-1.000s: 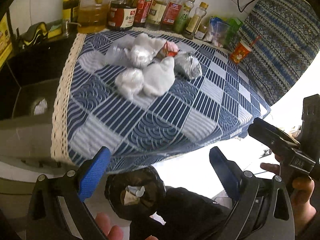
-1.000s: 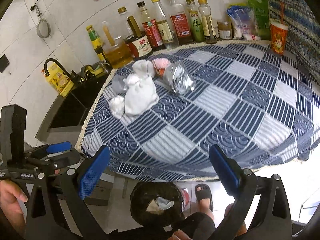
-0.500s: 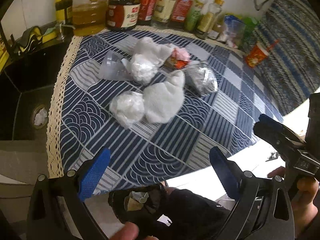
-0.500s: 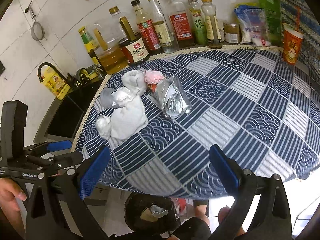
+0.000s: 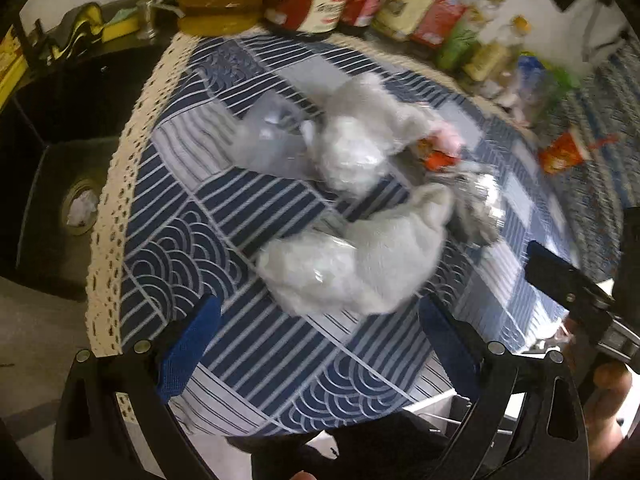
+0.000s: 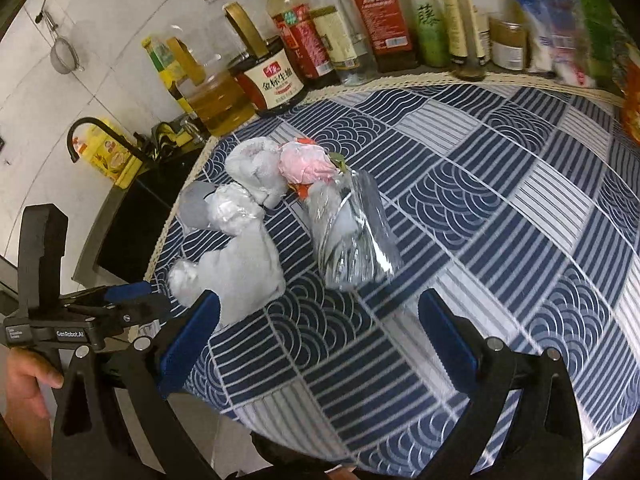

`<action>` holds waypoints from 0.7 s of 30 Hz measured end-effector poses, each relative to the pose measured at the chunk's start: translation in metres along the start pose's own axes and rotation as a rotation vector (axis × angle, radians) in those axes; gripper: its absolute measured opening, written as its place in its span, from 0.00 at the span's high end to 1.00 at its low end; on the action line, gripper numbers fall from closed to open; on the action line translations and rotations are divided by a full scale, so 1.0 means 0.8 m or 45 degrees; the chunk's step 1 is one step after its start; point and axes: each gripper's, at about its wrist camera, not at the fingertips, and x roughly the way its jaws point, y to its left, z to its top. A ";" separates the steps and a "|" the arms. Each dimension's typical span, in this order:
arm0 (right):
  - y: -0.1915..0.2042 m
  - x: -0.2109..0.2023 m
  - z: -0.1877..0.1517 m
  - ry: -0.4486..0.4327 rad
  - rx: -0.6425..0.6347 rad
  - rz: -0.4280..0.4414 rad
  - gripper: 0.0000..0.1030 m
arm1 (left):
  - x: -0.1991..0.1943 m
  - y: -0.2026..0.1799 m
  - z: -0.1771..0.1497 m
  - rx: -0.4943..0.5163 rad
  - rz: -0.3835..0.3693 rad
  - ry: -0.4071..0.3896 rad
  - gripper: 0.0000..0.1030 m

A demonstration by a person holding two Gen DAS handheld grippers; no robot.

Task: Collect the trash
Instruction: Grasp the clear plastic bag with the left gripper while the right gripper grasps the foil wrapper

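A heap of trash lies on the blue patterned tablecloth [image 6: 500,208]: crumpled white tissues [image 5: 384,256] [image 6: 244,268], a clear plastic wad [image 5: 308,268], a shiny clear wrapper [image 6: 352,232] [image 5: 476,204], a pink crumpled piece [image 6: 306,162] [image 5: 446,140] and a red scrap [image 5: 438,158]. My left gripper [image 5: 316,340] is open and empty, just short of the nearest tissue and plastic wad. My right gripper [image 6: 318,330] is open and empty, just short of the shiny wrapper. The left gripper shows in the right wrist view [image 6: 132,300].
Bottles of oil and sauce [image 6: 280,76] line the back edge by the tiled wall. A dark sink [image 5: 68,184] with a faucet [image 6: 86,130] lies left of the table. An orange paper cup [image 5: 564,152] stands at the far right.
Both grippers moved forward over the table toward the trash heap. The black bin below the table edge has dropped out of view.
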 end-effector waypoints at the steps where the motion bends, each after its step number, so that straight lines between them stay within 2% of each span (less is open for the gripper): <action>1: 0.000 0.003 0.004 0.007 -0.006 0.003 0.05 | 0.003 0.001 0.003 -0.010 0.002 0.010 0.07; 9: -0.015 0.027 0.037 0.029 -0.022 0.000 0.05 | 0.019 0.010 0.018 -0.047 0.005 0.027 0.08; 11: -0.017 0.032 0.040 0.041 -0.034 0.004 0.06 | 0.019 0.010 0.018 -0.043 0.008 0.019 0.14; 15: -0.021 0.045 0.044 0.083 -0.041 0.016 0.18 | 0.024 0.016 0.020 -0.061 -0.004 0.031 0.29; 16: -0.022 0.049 0.045 0.093 -0.042 0.014 0.23 | 0.026 0.017 0.020 -0.065 -0.008 0.036 0.31; 21: -0.027 0.065 0.045 0.147 -0.033 0.008 0.33 | 0.031 0.015 0.018 -0.057 -0.032 0.046 0.40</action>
